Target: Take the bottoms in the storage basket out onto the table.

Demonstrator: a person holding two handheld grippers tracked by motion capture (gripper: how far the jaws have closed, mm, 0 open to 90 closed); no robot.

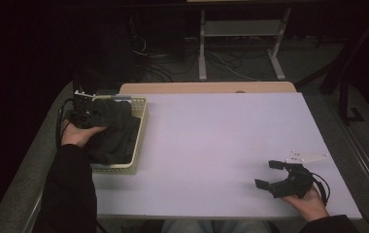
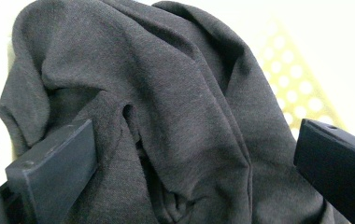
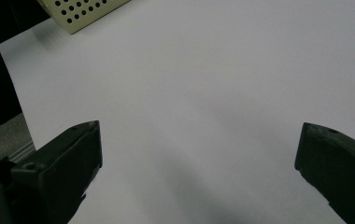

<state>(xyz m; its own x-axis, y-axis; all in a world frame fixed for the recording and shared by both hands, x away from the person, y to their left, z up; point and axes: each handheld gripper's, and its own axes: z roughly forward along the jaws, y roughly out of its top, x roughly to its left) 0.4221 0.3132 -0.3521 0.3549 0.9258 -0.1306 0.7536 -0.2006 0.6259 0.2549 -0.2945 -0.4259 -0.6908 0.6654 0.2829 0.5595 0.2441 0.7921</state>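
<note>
A dark grey cloth (image 1: 117, 131) lies bunched in a cream perforated basket (image 1: 119, 169) at the table's left side. My left gripper (image 1: 83, 114) is at the basket's far left corner, down over the cloth. In the left gripper view the jaws of my left gripper (image 2: 194, 140) stand wide apart, open, and folds of the cloth (image 2: 166, 84) bulge between them; the basket wall (image 2: 292, 79) shows behind. My right gripper (image 1: 267, 174) rests low at the table's near right, open and pointing left. Between the jaws of my right gripper (image 3: 199, 135) there is only bare table.
The white table top (image 1: 221, 136) stretches bare between the basket and my right hand. A basket corner (image 3: 82, 11) shows far off in the right gripper view. Behind the table are a wooden edge (image 1: 207, 88), a metal frame (image 1: 241, 29) and floor cables.
</note>
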